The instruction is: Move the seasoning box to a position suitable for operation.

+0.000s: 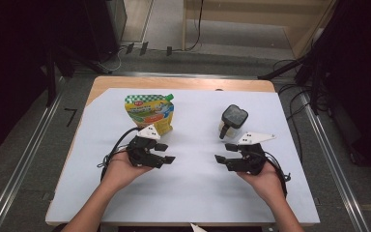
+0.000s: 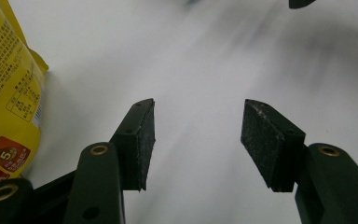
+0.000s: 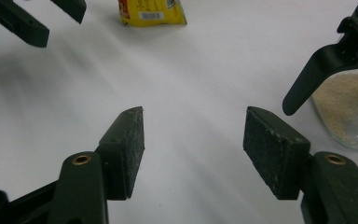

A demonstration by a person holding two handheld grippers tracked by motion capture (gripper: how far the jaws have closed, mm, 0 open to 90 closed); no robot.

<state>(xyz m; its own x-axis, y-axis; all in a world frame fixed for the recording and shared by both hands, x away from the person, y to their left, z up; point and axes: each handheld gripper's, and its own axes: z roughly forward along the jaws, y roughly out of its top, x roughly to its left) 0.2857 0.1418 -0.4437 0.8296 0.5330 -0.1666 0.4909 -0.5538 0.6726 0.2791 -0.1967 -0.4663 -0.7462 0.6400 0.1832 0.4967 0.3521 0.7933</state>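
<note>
Yellow-and-green stand-up refill pouch [image 1: 149, 113] stands beyond the left gripper [image 1: 163, 153], the black-lidded clear glass jar [image 1: 232, 121] beyond the right gripper [image 1: 224, 152]; left gripper view: jaws spread, empty; right gripper view: likewise; approach squarely, I'd judge.

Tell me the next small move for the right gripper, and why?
Probably ease the right gripper forward toward the jar just beyond it. Its jaws stand open with nothing between them, and in the right gripper view the jar, holding pale granules under a black lid with a lever, sits off to one side, so turn toward it first.
</note>
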